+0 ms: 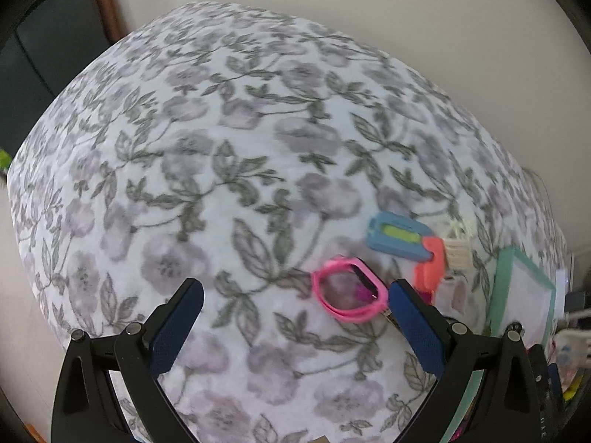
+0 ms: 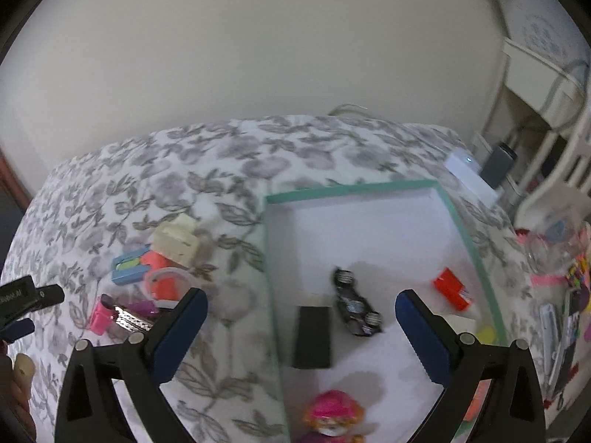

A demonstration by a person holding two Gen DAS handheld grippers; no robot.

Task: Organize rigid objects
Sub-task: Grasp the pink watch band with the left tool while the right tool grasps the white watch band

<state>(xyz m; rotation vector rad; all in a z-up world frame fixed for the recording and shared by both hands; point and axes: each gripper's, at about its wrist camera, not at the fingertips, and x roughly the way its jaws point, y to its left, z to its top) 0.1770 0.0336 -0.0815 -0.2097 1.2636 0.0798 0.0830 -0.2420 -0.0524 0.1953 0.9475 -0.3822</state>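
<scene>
Seen from the left wrist, the left gripper point(image 1: 295, 289) hangs over a floral bedspread point(image 1: 207, 155) with its blue-padded fingers spread wide and nothing between them. Just beside its right finger lies a pink watch point(image 1: 351, 293), its band curled into a loop; whether the finger touches it cannot be told. Beyond the watch sit a blue case point(image 1: 399, 236) with a yellow-green strip, an orange piece point(image 1: 430, 264) and a cream block point(image 1: 458, 249), close together. Only a sliver of the teal-rimmed tray point(image 1: 504, 277) shows at the right edge, and its contents are hidden from here. The right wrist view opens that tray point(image 2: 458, 221) up: inside on its white floor lie a black box point(image 2: 312, 336), a dark battery holder point(image 2: 354, 306), a red box point(image 2: 452, 289), a small yellow piece point(image 2: 485, 334) and, at the near end, a pink-helmeted toy figure point(image 2: 332, 419). The right gripper point(image 2: 301, 308) hovers over the tray's left rim, fingers wide apart and empty. This view also shows the cluster on the bedspread left of the tray, with the cream block point(image 2: 175, 240), the blue case point(image 2: 129, 267), the orange piece point(image 2: 162, 275) and the pink watch point(image 2: 99, 315), plus the tip of the left gripper at the far left edge.
</scene>
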